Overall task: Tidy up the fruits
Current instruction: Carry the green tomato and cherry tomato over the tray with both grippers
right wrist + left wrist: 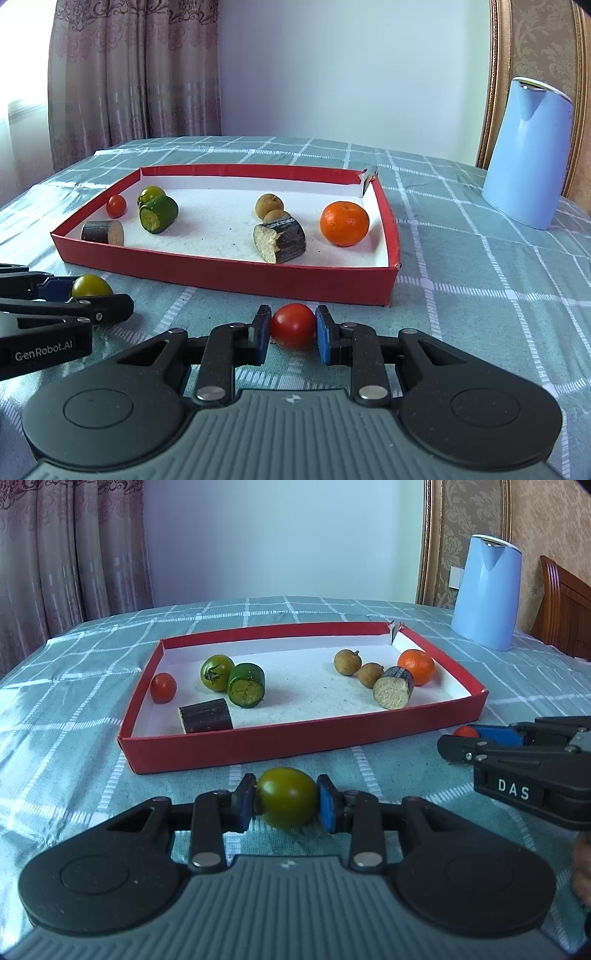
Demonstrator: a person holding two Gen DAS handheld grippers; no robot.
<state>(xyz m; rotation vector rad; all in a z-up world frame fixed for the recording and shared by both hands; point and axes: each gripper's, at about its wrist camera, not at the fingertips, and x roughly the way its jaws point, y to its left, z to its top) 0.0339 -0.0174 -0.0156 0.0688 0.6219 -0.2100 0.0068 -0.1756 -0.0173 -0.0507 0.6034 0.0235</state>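
Observation:
My left gripper [286,803] is shut on a green tomato [287,797] just in front of the red tray [306,740]. My right gripper [291,328] is shut on a red cherry tomato [293,325] near the tray's front right corner [391,284]. Each gripper shows in the other's view: the right one [458,744], the left one [85,299]. The tray holds a red tomato [163,687], a green tomato [217,672], a cucumber piece [246,685], two dark cut pieces [206,715] [393,692], two longans [347,661] [369,675] and an orange [416,666].
A light blue kettle [487,590] stands on the checked tablecloth [74,720] behind the tray to the right. A wooden chair back [565,609] is at the far right. Curtains [66,546] hang at the back left.

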